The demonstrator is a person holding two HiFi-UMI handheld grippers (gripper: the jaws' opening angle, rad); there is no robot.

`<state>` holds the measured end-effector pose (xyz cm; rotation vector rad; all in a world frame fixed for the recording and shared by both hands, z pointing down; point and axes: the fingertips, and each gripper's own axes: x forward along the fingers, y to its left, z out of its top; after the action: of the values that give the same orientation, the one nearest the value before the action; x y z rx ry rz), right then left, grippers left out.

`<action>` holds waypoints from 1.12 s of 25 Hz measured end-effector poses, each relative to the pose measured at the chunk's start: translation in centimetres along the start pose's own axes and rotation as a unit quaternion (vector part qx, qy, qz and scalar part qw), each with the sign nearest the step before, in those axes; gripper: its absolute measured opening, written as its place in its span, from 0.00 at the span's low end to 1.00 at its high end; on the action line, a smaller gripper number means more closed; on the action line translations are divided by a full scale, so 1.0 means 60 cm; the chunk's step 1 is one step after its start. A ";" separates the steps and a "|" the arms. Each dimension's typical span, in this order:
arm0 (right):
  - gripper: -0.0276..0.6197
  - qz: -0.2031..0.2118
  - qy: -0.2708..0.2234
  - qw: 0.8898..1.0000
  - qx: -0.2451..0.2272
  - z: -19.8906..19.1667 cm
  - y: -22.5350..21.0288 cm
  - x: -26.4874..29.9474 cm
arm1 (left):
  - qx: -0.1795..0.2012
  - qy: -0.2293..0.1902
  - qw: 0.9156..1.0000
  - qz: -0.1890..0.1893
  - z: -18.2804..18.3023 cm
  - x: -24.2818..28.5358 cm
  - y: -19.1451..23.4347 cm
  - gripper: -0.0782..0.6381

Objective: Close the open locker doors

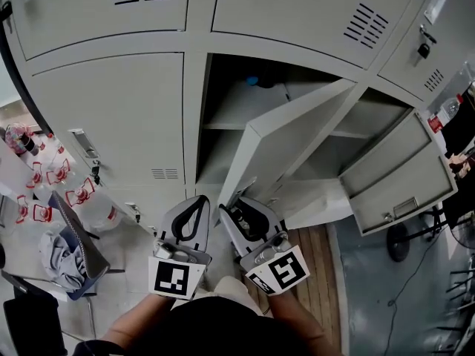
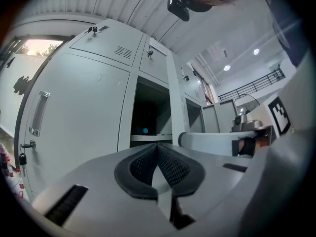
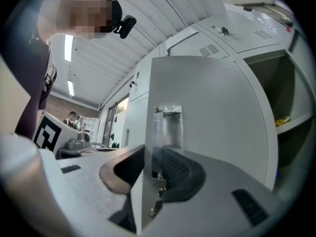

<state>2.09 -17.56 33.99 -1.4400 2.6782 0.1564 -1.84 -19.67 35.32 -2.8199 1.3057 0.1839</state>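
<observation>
I am gripping the free edge of the open locker door [image 1: 297,128] with my right gripper [image 1: 239,212]. Its jaws are pressing on the thin edge from both sides, beside the metal latch plate [image 3: 168,125]. My left gripper [image 1: 194,212] is hovering just beside it and pointing at the lockers, with its jaws meeting tip to tip on nothing. The swung-out door is hiding much of its own compartment. A small blue thing [image 1: 252,81] at the back is too dim to identify. Further right, a second open door [image 1: 401,176] is standing wide, with its compartment partly covered
</observation>
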 end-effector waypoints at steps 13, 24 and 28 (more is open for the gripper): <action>0.21 -0.032 -0.008 0.999 -0.016 -0.007 -0.013 0.053 | 0.020 -0.004 1.000 0.021 -0.008 -0.005 0.029 0.11; 0.21 -0.050 -0.002 0.998 -0.024 -0.014 -0.025 0.092 | 0.009 -0.010 0.999 0.033 -0.015 0.004 0.053 0.11; 0.21 -0.057 0.000 0.998 -0.025 -0.016 -0.031 0.106 | 0.008 -0.006 0.999 0.037 -0.020 0.008 0.063 0.11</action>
<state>0.10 -23.96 34.03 -1.6020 2.6009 0.2159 -4.29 -22.59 36.57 -2.7556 1.4024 0.1920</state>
